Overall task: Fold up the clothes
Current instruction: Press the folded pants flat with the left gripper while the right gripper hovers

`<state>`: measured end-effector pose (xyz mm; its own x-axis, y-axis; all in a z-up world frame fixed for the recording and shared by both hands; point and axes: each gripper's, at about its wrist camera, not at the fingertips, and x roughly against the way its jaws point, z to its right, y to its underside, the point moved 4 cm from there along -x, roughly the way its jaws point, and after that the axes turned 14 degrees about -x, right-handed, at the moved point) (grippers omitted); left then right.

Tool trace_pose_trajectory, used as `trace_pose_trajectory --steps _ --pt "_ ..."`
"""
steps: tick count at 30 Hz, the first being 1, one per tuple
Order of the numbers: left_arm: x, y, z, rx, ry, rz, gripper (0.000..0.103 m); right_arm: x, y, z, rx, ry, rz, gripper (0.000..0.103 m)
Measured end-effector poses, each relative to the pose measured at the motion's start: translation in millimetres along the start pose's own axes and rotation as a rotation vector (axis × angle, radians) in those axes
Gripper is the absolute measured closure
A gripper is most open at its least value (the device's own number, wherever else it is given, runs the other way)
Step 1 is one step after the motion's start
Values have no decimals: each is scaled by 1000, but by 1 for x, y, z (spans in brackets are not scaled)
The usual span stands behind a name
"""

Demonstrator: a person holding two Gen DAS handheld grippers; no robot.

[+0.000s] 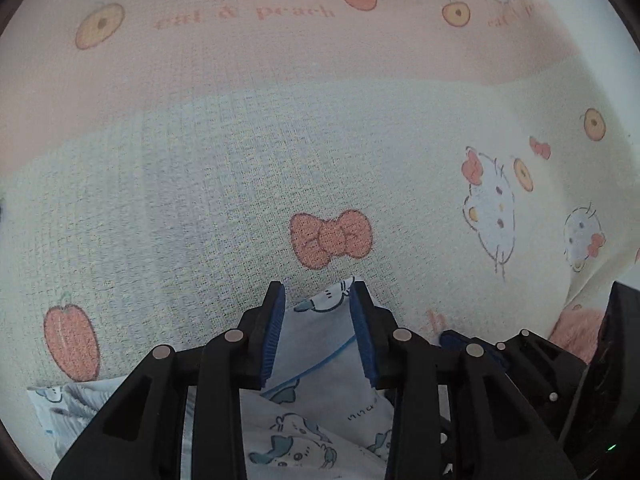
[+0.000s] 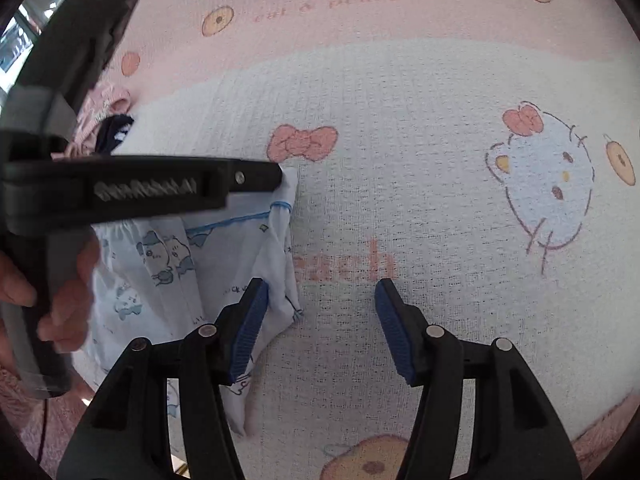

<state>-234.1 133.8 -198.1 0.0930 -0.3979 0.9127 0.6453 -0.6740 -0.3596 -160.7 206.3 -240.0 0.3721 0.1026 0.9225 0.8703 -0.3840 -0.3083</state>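
White printed garment point(image 2: 168, 264) lies on cartoon blanket point(image 2: 420, 160). Left gripper point(image 1: 318, 300) pinches its corner edge – likely to carry fold over. Right gripper point(image 2: 320, 304) spread wide, empty, beside garment's right edge – ready to pin or grab.

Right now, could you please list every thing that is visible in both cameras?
printed garment: one, white with blue cartoon animals, on the blanket, left of the right gripper.
blanket: one, cream and pink with cats, bows, peaches, underneath everything.
clothes pile: pink and dark blue items, far left; count unclear.
left gripper: black, blue pads, closed on the garment's edge.
right gripper: black, blue pads, open.
hand: one, gripping the left gripper's handle.
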Motion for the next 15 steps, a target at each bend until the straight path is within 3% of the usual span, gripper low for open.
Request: trace_pose_trajectory --steps 2,4,5,6,7,10,15 --pt "23 8 1 10 14 41 67 1 3 0 67 92 24 42" --pt "40 22 6 10 19 60 67 3 -1 16 -7 109 24 38" --pt "45 31 7 6 7 55 67 4 -4 26 -60 106 21 39" --pt "50 40 8 2 -5 50 67 8 -7 35 -90 136 38 49" --pt "55 49 9 -2 -16 45 67 11 -11 44 -114 175 61 49" --pt "70 76 13 -13 -52 29 67 20 -11 53 -210 6 17 49" --pt "85 120 5 -12 -137 -36 67 14 24 32 -337 -272 -168 49"
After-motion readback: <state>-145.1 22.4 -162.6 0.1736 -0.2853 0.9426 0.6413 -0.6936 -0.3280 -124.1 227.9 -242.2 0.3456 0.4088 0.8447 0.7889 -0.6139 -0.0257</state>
